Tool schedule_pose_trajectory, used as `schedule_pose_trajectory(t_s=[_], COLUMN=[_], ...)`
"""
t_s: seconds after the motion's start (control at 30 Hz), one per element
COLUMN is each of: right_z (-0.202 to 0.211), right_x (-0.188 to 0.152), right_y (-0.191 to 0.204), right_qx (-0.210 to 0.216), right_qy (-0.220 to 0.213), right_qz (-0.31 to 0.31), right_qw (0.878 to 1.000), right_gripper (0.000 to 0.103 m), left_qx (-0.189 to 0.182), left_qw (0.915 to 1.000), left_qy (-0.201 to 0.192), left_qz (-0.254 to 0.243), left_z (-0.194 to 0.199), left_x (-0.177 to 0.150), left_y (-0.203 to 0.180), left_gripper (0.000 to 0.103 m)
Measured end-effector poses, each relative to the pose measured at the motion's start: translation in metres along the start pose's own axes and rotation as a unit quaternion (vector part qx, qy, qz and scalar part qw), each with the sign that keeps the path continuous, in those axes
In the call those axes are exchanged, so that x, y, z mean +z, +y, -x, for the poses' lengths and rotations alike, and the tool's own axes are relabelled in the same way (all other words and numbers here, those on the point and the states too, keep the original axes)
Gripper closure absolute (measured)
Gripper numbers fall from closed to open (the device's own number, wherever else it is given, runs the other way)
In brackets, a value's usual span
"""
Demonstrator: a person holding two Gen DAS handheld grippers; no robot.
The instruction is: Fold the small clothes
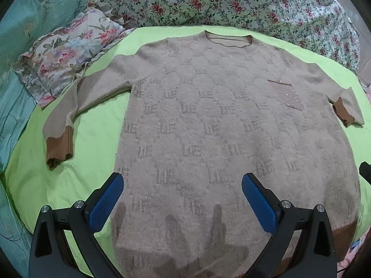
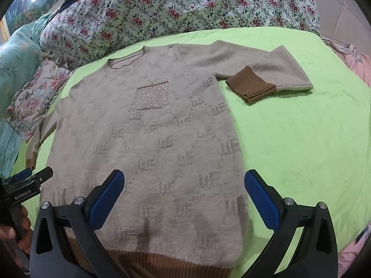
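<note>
A beige knit sweater with brown cuffs and hem lies flat, front up, on a green sheet. Its left sleeve lies stretched out to the side. Its right sleeve is folded back on itself, brown cuff pointing toward the body. A sequined chest pocket shows. My left gripper is open and empty above the sweater's lower left. My right gripper is open and empty above the lower right, near the brown hem. The left gripper also shows in the right wrist view.
A floral quilt is heaped along the far side of the green sheet. A floral pillow and a teal cover lie at the left. Pink fabric lies past the sheet's right edge.
</note>
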State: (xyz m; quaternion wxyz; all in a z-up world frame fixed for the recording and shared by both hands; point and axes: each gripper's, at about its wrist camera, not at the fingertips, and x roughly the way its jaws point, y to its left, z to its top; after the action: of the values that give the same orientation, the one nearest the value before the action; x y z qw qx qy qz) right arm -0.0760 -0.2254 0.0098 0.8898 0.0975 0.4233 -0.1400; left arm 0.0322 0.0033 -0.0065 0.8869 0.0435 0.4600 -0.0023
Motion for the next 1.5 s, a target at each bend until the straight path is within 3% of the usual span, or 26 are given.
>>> schedule_pose_trajectory(t_s=[0.33, 0.63, 0.93, 1.07, 1.2, 1.27, 1.37, 1.4, 1.43, 1.5], right_z=[-0.003, -0.01, -0.033, -0.057, -0.093, -0.109, -0.116, -0.114, -0.11, -0.097], right_x=[0.017, 0.045, 0.088, 0.105, 0.112, 0.111, 0.109, 0.111, 0.114, 0.122], right_y=[-0.014, -0.05, -0.072, -0.073, -0.08, -0.089, -0.102, -0.104, -0.108, -0.115], right_qx=[0.0, -0.032, -0.051, -0.051, -0.066, -0.083, -0.1, -0.103, -0.095, -0.053], right_qy=[-0.008, -0.028, -0.041, -0.029, 0.009, 0.03, 0.023, 0.018, 0.015, 0.0], right_qz=[-0.007, -0.014, 0.007, 0.022, 0.033, 0.032, 0.031, 0.025, 0.014, -0.022], right_qw=[1.0, 0.999, 0.998, 0.998, 0.997, 0.996, 0.994, 0.994, 0.995, 0.998], right_gripper=[0.0, 0.001, 0.013, 0.016, 0.019, 0.026, 0.051, 0.075, 0.092, 0.092], left_qx=[-0.001, 0.016, 0.019, 0.012, 0.005, 0.003, -0.003, -0.005, -0.007, -0.013], left_qw=[0.9999, 0.9998, 0.9998, 0.9998, 0.9999, 0.9999, 0.9998, 0.9998, 0.9998, 0.9997], left_qy=[0.007, 0.004, 0.002, 0.002, 0.004, 0.006, 0.011, 0.012, 0.013, 0.014], left_qz=[-0.009, -0.007, -0.011, -0.013, -0.014, -0.013, -0.014, -0.014, -0.015, -0.013], left_z=[-0.009, -0.019, -0.032, -0.037, -0.044, -0.048, -0.054, -0.056, -0.058, -0.06], left_x=[0.01, 0.02, 0.034, 0.041, 0.046, 0.048, 0.05, 0.05, 0.051, 0.051], left_y=[-0.012, -0.002, -0.001, -0.002, -0.003, -0.002, -0.002, -0.002, -0.002, -0.002], left_gripper=[0.001, 0.001, 0.001, 0.001, 0.001, 0.001, 0.001, 0.001, 0.001, 0.001])
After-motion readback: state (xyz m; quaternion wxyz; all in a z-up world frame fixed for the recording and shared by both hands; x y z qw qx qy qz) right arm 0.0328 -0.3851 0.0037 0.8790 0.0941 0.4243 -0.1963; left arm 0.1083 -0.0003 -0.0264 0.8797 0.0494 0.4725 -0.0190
